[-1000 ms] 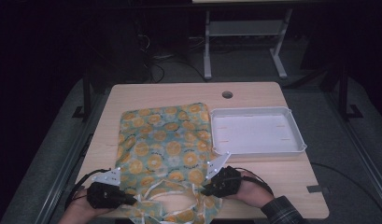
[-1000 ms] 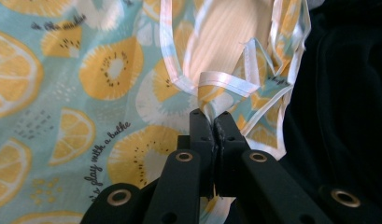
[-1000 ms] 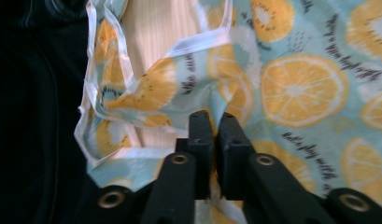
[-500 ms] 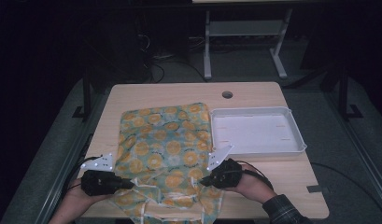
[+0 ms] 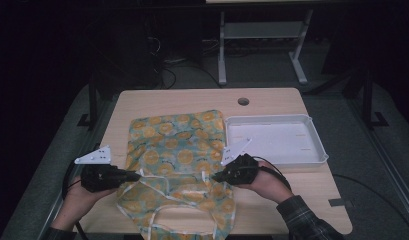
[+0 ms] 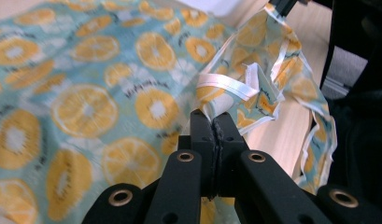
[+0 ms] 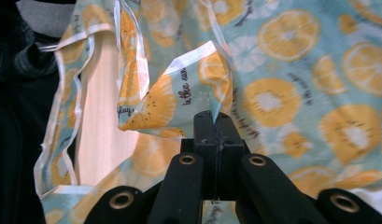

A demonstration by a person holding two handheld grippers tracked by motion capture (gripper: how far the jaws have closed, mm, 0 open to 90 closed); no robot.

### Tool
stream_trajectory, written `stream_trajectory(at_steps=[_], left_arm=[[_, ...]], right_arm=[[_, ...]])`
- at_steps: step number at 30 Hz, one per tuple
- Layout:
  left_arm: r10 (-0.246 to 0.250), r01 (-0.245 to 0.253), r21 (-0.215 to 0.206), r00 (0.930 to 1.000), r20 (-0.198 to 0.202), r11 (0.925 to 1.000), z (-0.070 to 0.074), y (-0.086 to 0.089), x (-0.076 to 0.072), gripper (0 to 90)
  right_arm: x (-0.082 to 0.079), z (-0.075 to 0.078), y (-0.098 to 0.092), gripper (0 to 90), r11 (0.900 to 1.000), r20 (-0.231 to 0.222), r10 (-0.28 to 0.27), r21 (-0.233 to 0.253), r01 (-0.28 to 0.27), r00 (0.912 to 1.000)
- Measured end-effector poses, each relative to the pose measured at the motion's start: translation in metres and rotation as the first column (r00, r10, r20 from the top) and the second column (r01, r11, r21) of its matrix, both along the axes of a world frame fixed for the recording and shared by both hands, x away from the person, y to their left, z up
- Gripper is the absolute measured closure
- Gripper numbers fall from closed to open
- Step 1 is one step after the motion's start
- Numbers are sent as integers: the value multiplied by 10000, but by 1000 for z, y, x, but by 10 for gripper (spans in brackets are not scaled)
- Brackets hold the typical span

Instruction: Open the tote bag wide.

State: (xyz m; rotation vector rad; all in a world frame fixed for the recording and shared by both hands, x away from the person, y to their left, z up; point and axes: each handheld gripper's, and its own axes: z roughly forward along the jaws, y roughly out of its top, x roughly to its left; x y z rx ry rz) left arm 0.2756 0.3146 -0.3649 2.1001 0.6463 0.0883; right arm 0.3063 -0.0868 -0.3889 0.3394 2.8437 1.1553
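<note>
Dim lab or workshop, wooden counter (image 5: pixel 272 102) with cable hole (image 5: pixel 243 101), loose cables (image 5: pixel 167 75) on floor, metal stand (image 5: pixel 262 45) behind

Bare wood runs along the far edge of the table (image 5: pixel 182 97), open for a pass, broken by one round hole (image 5: pixel 243 101). White tray (image 5: pixel 319 145) blocks the right half, touching the orange-print cloth (image 5: pixel 177 145) at its near left corner. Narrow bare strip left of cloth. Left gripper (image 5: pixel 137 176) and right gripper (image 5: pixel 214 177) crowd the near edge, cloth bunched between them.
</note>
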Motion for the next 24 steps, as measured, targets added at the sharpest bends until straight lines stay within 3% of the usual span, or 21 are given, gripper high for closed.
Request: stream_trajectory(at_steps=[13, 24], left_arm=[[742, -728, -472, 9968, 292, 9962, 15, 4, 36, 889], [1297, -1280, -396, 9906, 437, 9910, 20, 6, 65, 891]], right_arm=[[39, 22, 7, 894, 9985, 246, -491, 272, 484, 9985], [68, 29, 12, 894, 9930, 126, -1113, 419, 1107, 9937]])
